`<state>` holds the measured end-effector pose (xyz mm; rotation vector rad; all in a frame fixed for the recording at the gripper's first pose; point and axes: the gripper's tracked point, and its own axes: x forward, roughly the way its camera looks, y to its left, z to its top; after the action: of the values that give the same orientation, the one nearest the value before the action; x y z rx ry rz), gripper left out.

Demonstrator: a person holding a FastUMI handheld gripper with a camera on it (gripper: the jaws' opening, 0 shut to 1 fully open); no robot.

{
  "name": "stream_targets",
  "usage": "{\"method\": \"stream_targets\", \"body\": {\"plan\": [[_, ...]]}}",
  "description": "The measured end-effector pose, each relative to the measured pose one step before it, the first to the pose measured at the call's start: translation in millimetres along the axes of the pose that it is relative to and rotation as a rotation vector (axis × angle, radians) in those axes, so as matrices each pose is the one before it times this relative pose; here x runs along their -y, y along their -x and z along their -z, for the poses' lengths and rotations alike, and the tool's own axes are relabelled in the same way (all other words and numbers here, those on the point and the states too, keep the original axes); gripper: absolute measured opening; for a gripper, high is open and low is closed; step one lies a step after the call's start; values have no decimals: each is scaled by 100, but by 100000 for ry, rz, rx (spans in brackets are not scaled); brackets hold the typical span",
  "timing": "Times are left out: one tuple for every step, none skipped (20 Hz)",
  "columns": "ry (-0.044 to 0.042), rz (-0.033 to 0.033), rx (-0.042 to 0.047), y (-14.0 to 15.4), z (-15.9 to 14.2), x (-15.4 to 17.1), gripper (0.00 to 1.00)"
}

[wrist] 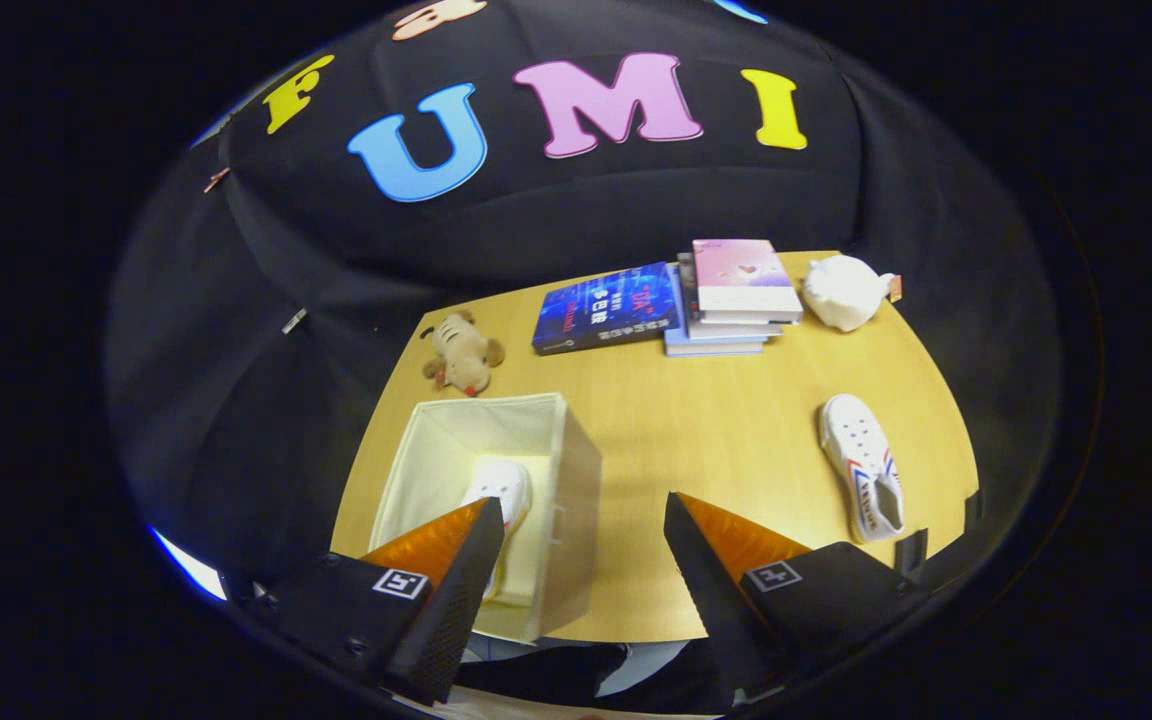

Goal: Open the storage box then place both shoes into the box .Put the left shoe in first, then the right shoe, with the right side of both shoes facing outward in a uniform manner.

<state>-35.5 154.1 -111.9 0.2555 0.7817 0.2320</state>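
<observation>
With fingers [576, 560] wide and empty, swing right to shoe [864, 462], grip mid-body, then set beside the one in box [576, 470].

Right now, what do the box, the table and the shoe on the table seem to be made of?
Box: probably fabric over stiff panels; matte cream walls, soft edges.
Table: wood or wood-look laminate; pale, smooth, faint sheen.
Shoe: likely canvas; matte white, laced.
The gripper is open, holding nothing.

Gripper [576, 520] spread empty; one shoe [502, 492] in open box [576, 470].
</observation>
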Motion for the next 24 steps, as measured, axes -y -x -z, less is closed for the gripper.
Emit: {"method": "stream_targets", "body": {"plan": [[-413, 2186, 1473, 434, -345, 2327, 99], [-783, 2008, 260, 342, -22, 2308, 99], [-1273, 1225, -381, 110, 195, 2189, 99], [-857, 1944, -378, -342, 245, 2330, 99], [-573, 2285, -1472, -465, 486, 2733, 99], [-413, 2265, -1451, -391, 469, 2379, 99], [-569, 1964, -1397, -417, 384, 2336, 99], [-175, 1169, -1244, -423, 281, 2005, 99], [118, 1112, -1530, -403, 221, 1964, 99], [561, 498, -1138, -647, 178, 1719, 99], [1223, 180, -1188, -592, 206, 1644, 99], [1335, 739, -838, -711, 88, 1601, 99], [1600, 512, -667, -716, 97, 1487, 99], [1812, 946, -898, -932, 214, 1464, 99], [1541, 897, -1351, -837, 282, 1404, 99], [1229, 662, -1311, -941, 280, 1269, 99], [914, 182, -1923, -983, 377, 1095, 99], [630, 32, -2070, -928, 424, 979, 99], [478, -64, -2104, -1080, 330, 883, 99], [272, -577, -1884, -882, 232, 813, 99], [415, -72, -1755, -949, 175, 838, 99], [-93, -590, -1515, -793, 152, 473, 99], [-200, -1724, -1545, -632, 209, 50, 99], [-175, -1499, -1486, -581, 150, -84, 99]]}}
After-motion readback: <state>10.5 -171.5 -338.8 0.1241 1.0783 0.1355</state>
